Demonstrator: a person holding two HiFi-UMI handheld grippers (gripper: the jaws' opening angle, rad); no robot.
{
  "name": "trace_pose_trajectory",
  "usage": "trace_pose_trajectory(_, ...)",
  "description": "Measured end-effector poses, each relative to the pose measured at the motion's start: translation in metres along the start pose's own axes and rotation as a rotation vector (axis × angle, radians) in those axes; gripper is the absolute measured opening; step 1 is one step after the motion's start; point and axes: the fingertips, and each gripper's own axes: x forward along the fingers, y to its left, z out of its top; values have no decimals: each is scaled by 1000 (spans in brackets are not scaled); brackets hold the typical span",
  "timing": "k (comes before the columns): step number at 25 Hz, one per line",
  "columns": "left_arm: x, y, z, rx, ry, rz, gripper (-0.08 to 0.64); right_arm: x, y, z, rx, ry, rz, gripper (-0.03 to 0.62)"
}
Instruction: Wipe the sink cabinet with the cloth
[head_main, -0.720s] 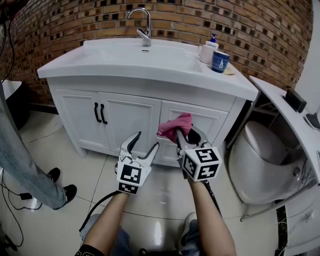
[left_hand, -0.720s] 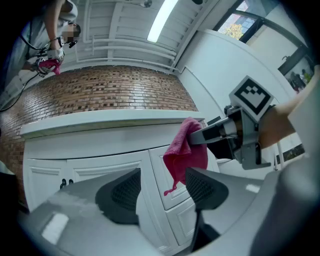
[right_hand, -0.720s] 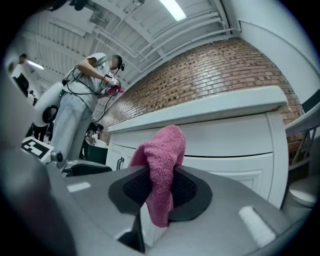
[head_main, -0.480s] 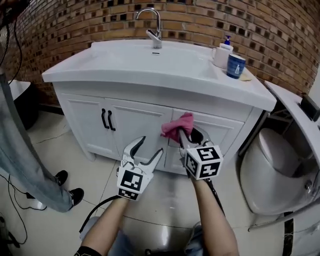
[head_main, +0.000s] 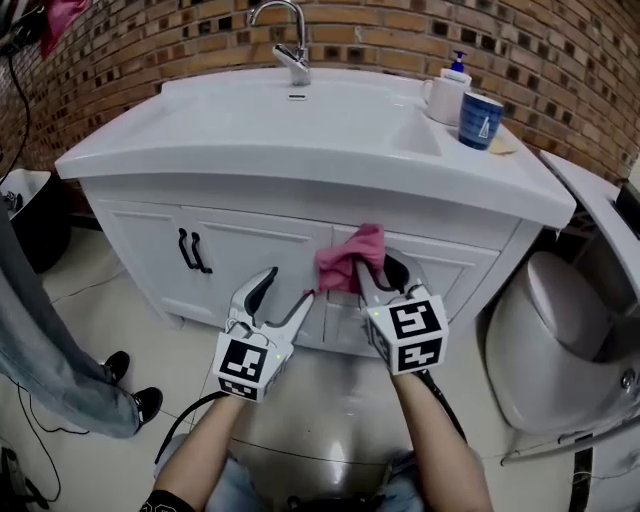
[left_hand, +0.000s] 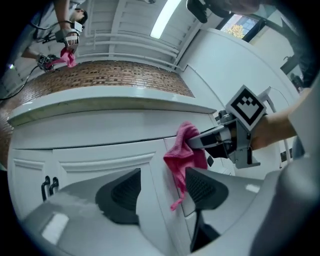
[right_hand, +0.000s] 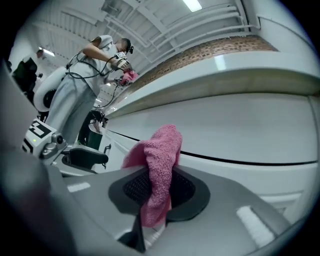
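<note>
The right gripper (head_main: 378, 272) is clenched on the pink cloth (head_main: 348, 258), held up at the sink cabinet (head_main: 250, 240) front, just below its countertop. The left gripper (head_main: 288, 286) hangs near the cabinet too, jaws spread, empty.

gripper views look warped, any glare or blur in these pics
Left gripper view: fisheye bows the countertop edge, corners go black, the ceiling light blows out. Right gripper view: same bowing, pink cloth sharp. Head view: milder bending, sheen on the floor.
</note>
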Motion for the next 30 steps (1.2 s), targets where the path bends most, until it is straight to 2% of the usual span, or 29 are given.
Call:
trace_pose_trajectory(3, 11, -8, 4, -16, -23, -20, 278, -36, -50, -12, 16, 26, -130, 71)
trace_pose_trajectory(7, 25, -29, -3, -39, -24, -60, 276, -110, -143, -37, 155, 58, -366, 71)
trace_pose_trajectory(9, 29, -39, -5, -46, -25, -73, 276, -130, -167, -45, 194, 57, -416, 72)
trace_pose_trajectory(11, 31, -46, -1, -52, -32, -78, 276, -133, -169, -48, 175, 65, -433, 72)
trace_pose_trajectory(13, 29, -50, 3, -55, -39, -77, 276, -125, -157, -47, 160, 70, -416, 71)
trace_pose_trajectory(14, 27, -51, 4, -56, -40, -73, 276, -118, -146, -46, 176, 60, -380, 71)
trace_pose_trajectory(16, 21, -50, 6, -55, -45, -59, 276, -97, -114, -40, 204, 32, -275, 72)
trace_pose_trajectory(21, -1, -28, 5, 8, -9, -4, 276, -33, -11, -8, 158, -42, 7, 72)
trace_pose_trajectory(23, -12, -9, 5, 17, 3, 32, 276, -6, 32, -4, 128, -36, 117, 72)
trace_pose_trajectory(24, -18, 1, 4, 15, 9, 53, 276, 7, 49, -6, 110, -15, 145, 72)
trace_pose_trajectory(26, -28, 17, 2, 0, 16, 89, 276, 23, 61, -19, 89, 46, 132, 72)
trace_pose_trajectory(28, -32, 27, 0, -9, 15, 107, 276, 23, 44, -30, 66, 92, 53, 72)
trace_pose_trajectory(30, -31, 32, 0, -9, 10, 106, 276, 9, 13, -35, 1, 129, -52, 72)
